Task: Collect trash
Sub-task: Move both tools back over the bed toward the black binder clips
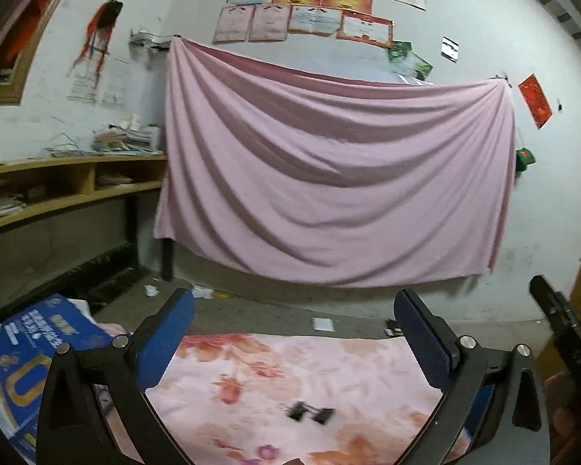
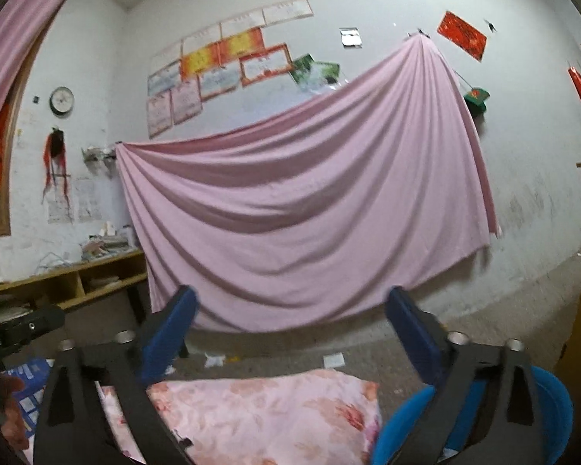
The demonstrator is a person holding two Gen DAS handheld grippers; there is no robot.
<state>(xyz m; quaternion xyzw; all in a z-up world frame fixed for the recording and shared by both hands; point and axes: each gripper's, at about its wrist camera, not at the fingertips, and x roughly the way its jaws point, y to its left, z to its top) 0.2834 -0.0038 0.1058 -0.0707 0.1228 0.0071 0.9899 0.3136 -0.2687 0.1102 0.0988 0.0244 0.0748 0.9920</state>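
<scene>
Paper scrap (image 1: 323, 324) flat on floor, edges level

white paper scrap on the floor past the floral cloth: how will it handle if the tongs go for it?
The white paper scrap looks thin and lies flat on the floor, so it is probably very light and floppy. With no raised edge showing, the open left tongs may slide it rather than pinch it. Likely not fragile, just apt to crumple.

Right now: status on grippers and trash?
Left gripper open, empty. Right gripper open, empty. Paper scraps on floor beyond floral cloth, untouched. Binder clips on cloth below left gripper.
</scene>
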